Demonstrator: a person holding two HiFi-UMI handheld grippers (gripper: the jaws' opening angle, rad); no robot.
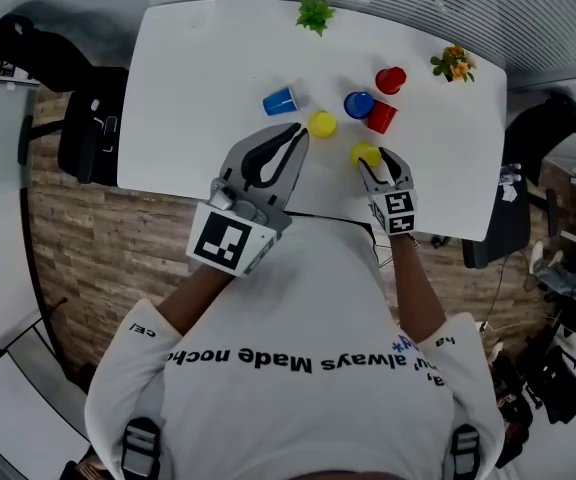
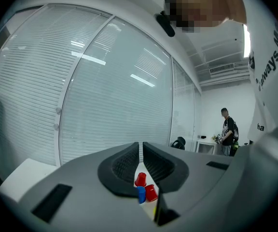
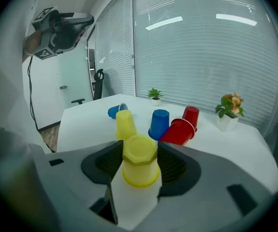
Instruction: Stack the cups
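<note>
A yellow cup (image 1: 365,153) (image 3: 140,164) stands upside down near the front edge of the white table (image 1: 198,88). My right gripper (image 1: 375,160) (image 3: 140,154) is shut on it, with a pad against each side of its top. A second upturned yellow cup (image 1: 321,124) (image 3: 125,124) stands just beyond. Behind it are an upturned blue cup (image 1: 358,105) (image 3: 159,123), a red cup (image 1: 381,116) (image 3: 179,131) on its side, an upturned red cup (image 1: 390,79) (image 3: 190,115) and a blue cup (image 1: 280,101) (image 3: 116,110) lying down. My left gripper (image 1: 296,133) (image 2: 140,148) hovers shut and empty above the table's front.
Two small potted plants (image 1: 315,13) (image 1: 454,63) stand at the table's far edge. Window blinds run behind the table. A black chair (image 1: 88,133) sits at the left end and another (image 1: 508,218) at the right end. A person (image 2: 228,134) stands far off in the room.
</note>
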